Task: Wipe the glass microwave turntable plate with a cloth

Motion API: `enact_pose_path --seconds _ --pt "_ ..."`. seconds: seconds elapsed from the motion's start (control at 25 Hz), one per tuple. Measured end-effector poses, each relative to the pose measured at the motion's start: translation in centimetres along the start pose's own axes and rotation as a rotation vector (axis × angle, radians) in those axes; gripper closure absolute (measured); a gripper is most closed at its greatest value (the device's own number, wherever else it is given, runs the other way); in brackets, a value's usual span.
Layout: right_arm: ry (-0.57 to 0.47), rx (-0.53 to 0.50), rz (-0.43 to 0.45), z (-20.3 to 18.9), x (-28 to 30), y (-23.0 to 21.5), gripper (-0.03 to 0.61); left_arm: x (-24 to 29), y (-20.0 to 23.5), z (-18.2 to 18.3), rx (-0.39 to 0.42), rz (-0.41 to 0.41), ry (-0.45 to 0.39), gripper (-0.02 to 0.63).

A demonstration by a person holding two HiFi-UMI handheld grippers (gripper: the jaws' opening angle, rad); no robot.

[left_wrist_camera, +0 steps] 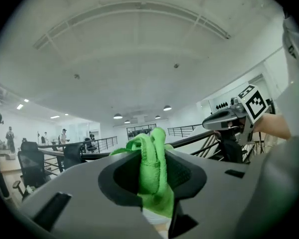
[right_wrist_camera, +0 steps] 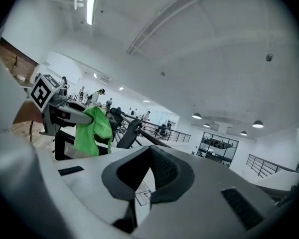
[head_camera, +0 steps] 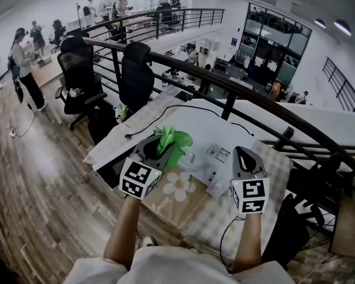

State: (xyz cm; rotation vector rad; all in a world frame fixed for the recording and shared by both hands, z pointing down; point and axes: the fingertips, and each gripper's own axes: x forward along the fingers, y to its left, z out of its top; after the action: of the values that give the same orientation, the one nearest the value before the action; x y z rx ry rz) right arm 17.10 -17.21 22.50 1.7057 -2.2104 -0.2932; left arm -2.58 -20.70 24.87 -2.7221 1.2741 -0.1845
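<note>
My left gripper (head_camera: 159,151) is shut on a bright green cloth (head_camera: 173,141), which sticks up out of its jaws above the table. In the left gripper view the cloth (left_wrist_camera: 150,176) fills the gap between the dark pads (left_wrist_camera: 187,171), and both grippers point up toward the ceiling. My right gripper (head_camera: 243,154) hangs level with the left one, shut and holding nothing. Its pads (right_wrist_camera: 162,168) meet in the right gripper view, where the green cloth (right_wrist_camera: 92,128) shows at the left. A pale translucent thing (head_camera: 192,161) just right of the cloth may be the glass plate; I cannot tell.
The table (head_camera: 195,123) carries a flower-print mat (head_camera: 178,185), a checked cover (head_camera: 272,164), white paper sheets (head_camera: 219,152) and a black cable (head_camera: 183,107). A dark curved railing (head_camera: 225,81) runs behind it. Office chairs (head_camera: 136,76) stand to the left, and a black bag (head_camera: 290,229) to the right.
</note>
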Motion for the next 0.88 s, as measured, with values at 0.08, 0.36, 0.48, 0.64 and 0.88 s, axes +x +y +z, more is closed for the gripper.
enact_pose_path --seconds 0.08,0.36,0.48,0.64,0.88 --pt "-0.007 -0.015 0.008 0.8 0.3 0.3 0.566 -0.5 0.5 0.9 0.023 0.016 -0.019 0.486" --pt "0.001 -0.031 0.011 1.1 0.7 0.8 0.566 -0.5 0.5 1.3 0.048 0.01 -0.034 0.485" --pt "0.009 -0.053 0.008 0.9 0.9 0.9 0.566 -0.2 0.2 1.0 0.051 -0.001 -0.015 0.485" --pt "0.013 -0.051 0.008 0.9 0.8 1.1 0.566 0.0 -0.1 1.0 0.061 -0.01 -0.019 0.485" --pt "0.008 -0.051 -0.001 1.1 0.2 1.3 0.566 -0.6 -0.2 0.8 0.065 -0.009 -0.015 0.485"
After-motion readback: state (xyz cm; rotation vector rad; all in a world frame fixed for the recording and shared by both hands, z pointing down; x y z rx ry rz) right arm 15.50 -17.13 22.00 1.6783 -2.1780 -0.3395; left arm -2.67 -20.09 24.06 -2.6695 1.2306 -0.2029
